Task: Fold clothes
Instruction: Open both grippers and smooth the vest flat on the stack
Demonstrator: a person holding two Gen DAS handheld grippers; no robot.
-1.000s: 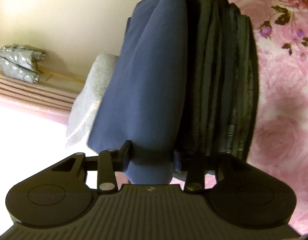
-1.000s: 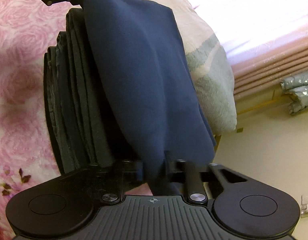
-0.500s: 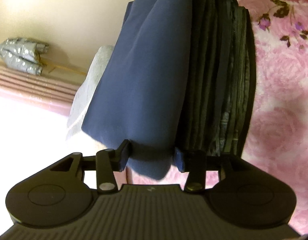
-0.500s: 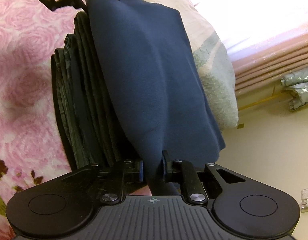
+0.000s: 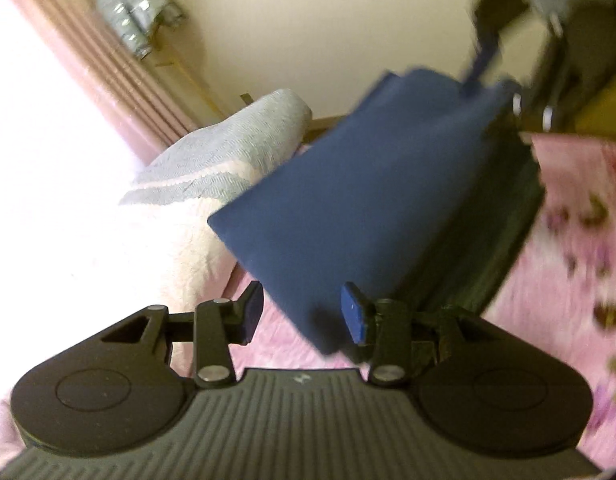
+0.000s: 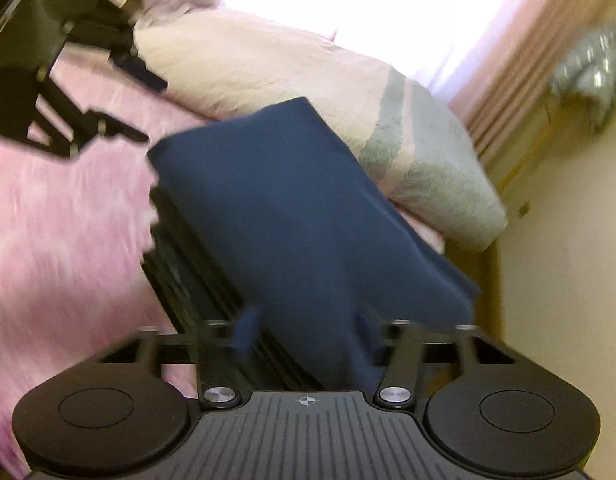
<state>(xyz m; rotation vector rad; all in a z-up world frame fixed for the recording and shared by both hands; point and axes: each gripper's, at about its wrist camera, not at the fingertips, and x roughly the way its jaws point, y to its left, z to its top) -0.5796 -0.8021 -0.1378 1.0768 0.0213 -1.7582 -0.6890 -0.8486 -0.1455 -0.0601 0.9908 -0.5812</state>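
We see a bed covered with a pink floral blanket (image 6: 59, 216). Directly on it sits a stack of dark folded clothes (image 6: 195, 280), its top layer a navy folded garment (image 6: 291, 208). At two o'clock from the stack in the right wrist view, a pale pillow with grey stripes (image 6: 388, 148) lies on the bed, touching the navy garment's far edge.

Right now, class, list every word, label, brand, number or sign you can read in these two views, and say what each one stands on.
No readable words or numbers in either view.
Left gripper: a small pale mark on its ribbed body, too blurred to read.
Right gripper: a small crosshair symbol on its ribbed body, no letters.
Navy garment: no label visible.
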